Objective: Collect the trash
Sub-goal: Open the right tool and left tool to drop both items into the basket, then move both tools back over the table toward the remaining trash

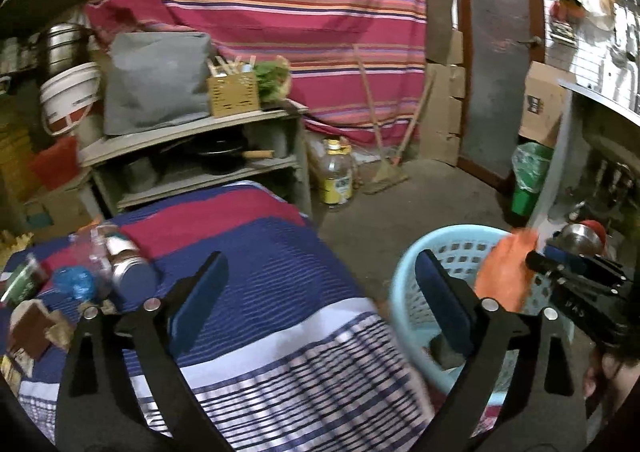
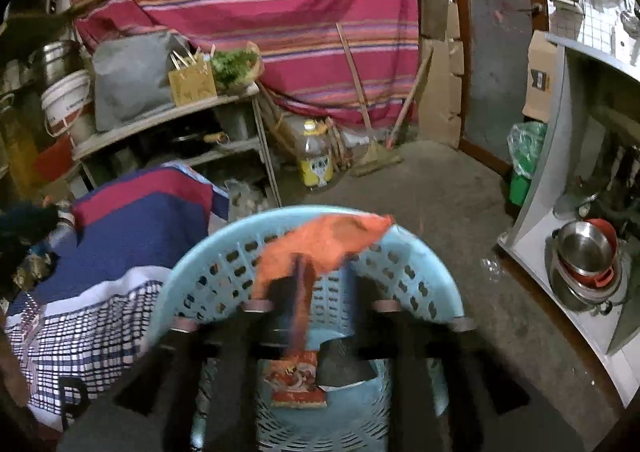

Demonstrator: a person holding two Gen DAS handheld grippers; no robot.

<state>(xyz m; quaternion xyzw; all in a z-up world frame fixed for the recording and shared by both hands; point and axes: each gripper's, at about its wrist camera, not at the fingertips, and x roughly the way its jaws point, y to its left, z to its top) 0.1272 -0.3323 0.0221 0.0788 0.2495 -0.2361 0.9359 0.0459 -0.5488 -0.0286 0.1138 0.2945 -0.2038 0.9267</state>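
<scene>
Orange wrapper (image 2: 320,248) is what you're dealing with right now, and it's sitting over the light blue basket (image 2: 192,280), draped partly across the far rim, between the fingers of your right gripper (image 2: 316,292). That view is smeared with blur, so I can't tell if the pads are actually pressing it or have let go.

Handling-wise I'd guess it's thin, crinkly plastic: weighs nothing, floppy, a bit slick, not fragile at all. It won't hold a shape, so pinch it mid-body where the film bunches up, not at a loose corner.

Its long axis looks like it runs from the gripper up and right toward the rim, with the pointed end at the upper right. There's already a red snack packet (image 2: 296,384) lying flat in the basket bottom.

Your left gripper (image 1: 320,304) is spread wide with nothing in it, hanging over the striped blanket (image 1: 256,252). More junk waits at the left: a crushed clear bottle (image 1: 96,252) and a blue cap-like thing (image 1: 76,284).
</scene>
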